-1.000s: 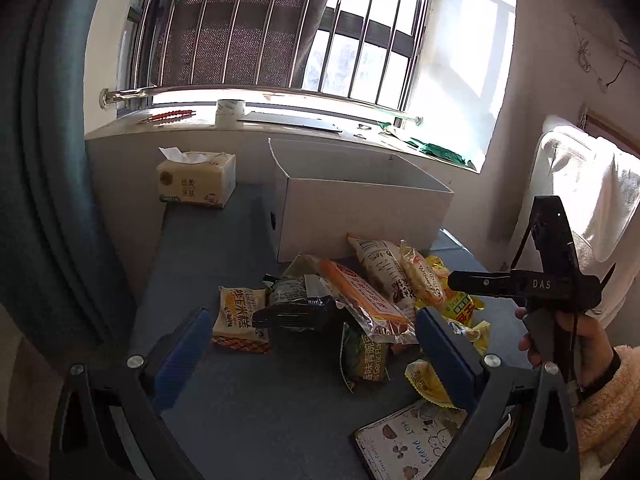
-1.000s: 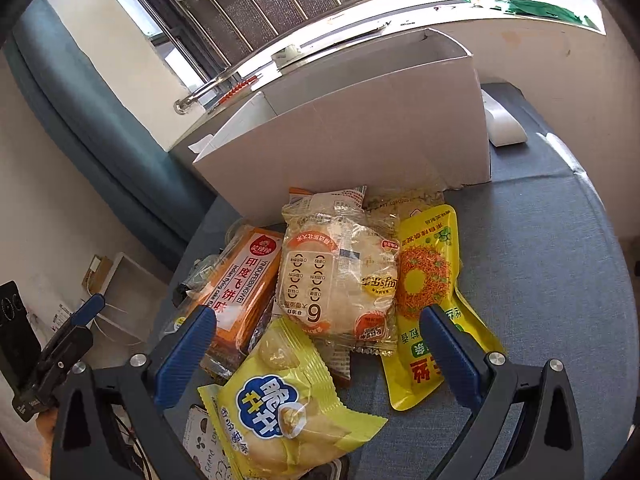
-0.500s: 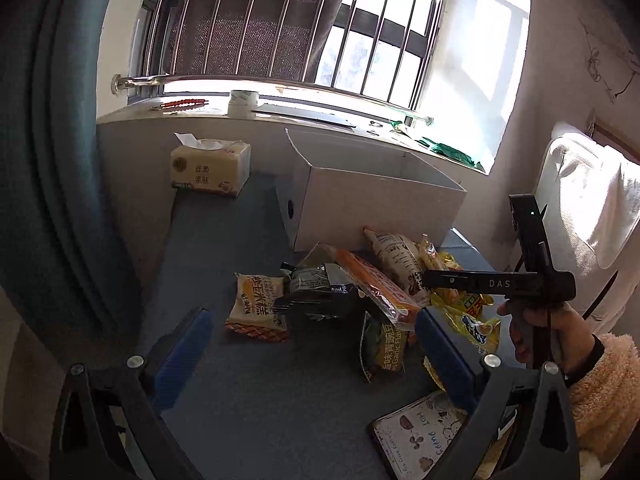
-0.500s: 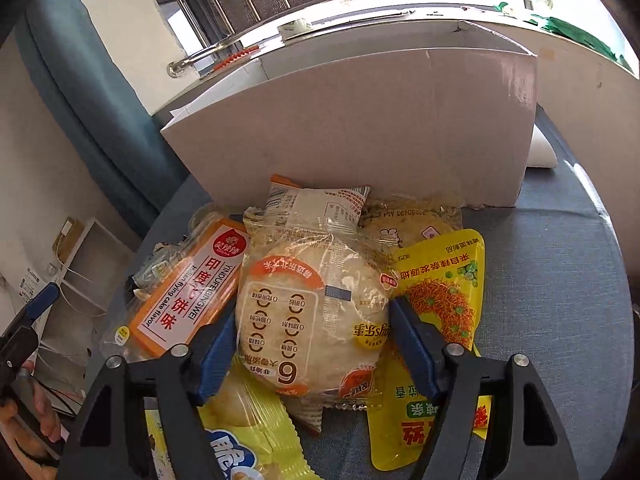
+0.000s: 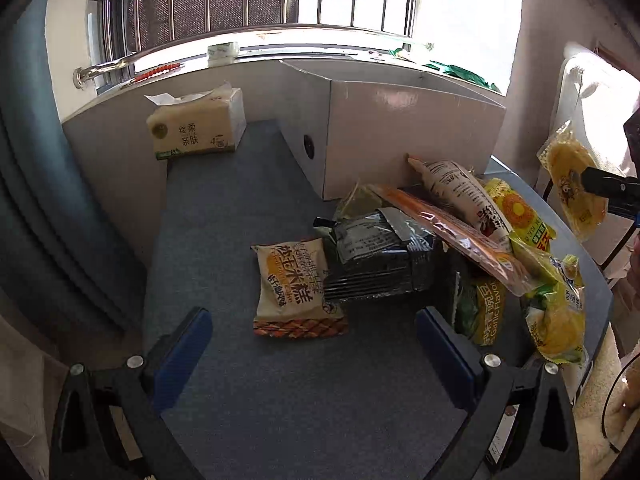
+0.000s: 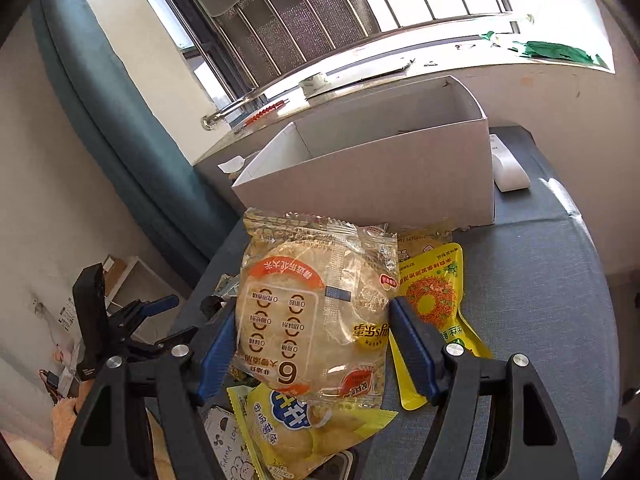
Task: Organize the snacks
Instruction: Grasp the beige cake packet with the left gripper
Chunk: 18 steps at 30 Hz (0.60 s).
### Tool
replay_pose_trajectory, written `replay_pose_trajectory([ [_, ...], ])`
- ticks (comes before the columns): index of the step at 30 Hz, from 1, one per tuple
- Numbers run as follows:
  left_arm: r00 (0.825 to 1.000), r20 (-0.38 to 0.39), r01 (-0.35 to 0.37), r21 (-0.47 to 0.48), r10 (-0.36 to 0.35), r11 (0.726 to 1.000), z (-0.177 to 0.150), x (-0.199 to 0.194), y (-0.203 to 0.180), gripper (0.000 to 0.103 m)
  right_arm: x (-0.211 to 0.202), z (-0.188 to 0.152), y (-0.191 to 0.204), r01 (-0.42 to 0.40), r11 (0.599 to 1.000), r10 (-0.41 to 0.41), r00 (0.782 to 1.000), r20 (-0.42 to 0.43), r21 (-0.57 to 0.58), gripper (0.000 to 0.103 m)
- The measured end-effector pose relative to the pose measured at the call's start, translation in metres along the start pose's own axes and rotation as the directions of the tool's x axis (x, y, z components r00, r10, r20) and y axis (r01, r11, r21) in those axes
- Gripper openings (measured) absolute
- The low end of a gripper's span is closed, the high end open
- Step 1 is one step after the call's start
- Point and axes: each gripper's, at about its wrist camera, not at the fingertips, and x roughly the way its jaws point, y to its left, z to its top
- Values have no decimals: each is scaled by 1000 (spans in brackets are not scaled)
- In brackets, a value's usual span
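My right gripper (image 6: 312, 344) is shut on a clear pack of round rice cakes (image 6: 316, 312) and holds it raised above the snack pile, in front of the open white cardboard box (image 6: 376, 176). The same pack shows in the left wrist view (image 5: 572, 184), hanging at the far right. My left gripper (image 5: 316, 348) is open and empty, low over the blue table, just short of a beige corn cake packet (image 5: 292, 284) and a black foil pack (image 5: 376, 260). The white box (image 5: 408, 128) stands behind the pile.
More snacks lie heaped on the blue table (image 5: 224, 216): an orange cracker pack (image 5: 460, 236), yellow bags (image 6: 432, 304), a yellow chip bag (image 6: 304, 432). A tissue pack (image 5: 196, 128) stands at the back left. A white remote (image 6: 508, 164) lies right of the box. The windowsill runs behind.
My right gripper has closed on the rice cake pack and lifted it off the pile. My left gripper has moved forward and lower toward the corn cake packet.
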Motion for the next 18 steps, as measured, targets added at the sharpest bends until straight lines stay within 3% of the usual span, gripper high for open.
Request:
replay_pose_trajectory([
  [6, 993, -71, -96, 27, 98, 995, 18, 39, 8, 101, -11, -5, 3, 29, 1000, -29, 1000, 11, -11, 78],
  [8, 991, -113, -74, 18, 76, 997, 21, 52, 11, 84, -10, -5, 2, 31, 1000, -31, 1000, 7, -4, 78],
  [9, 994, -105, -29, -9, 28, 1000, 22, 53, 15, 78, -10, -5, 1, 32, 999, -32, 999, 7, 0, 78],
  [11, 994, -96, -61, -11, 60, 998, 27, 52, 18, 47, -7, -4, -1, 35, 999, -35, 999, 2, 7, 78],
  [15, 995, -97, -6, -93, -3, 996, 22, 43, 26, 45, -8, -6, 0, 36, 999, -36, 999, -2, 5, 78],
  [18, 996, -71, -65, -109, 57, 992, 13, 29, 33, 45, -8, -5, 1, 31, 1000, -31, 1000, 2, 3, 78],
])
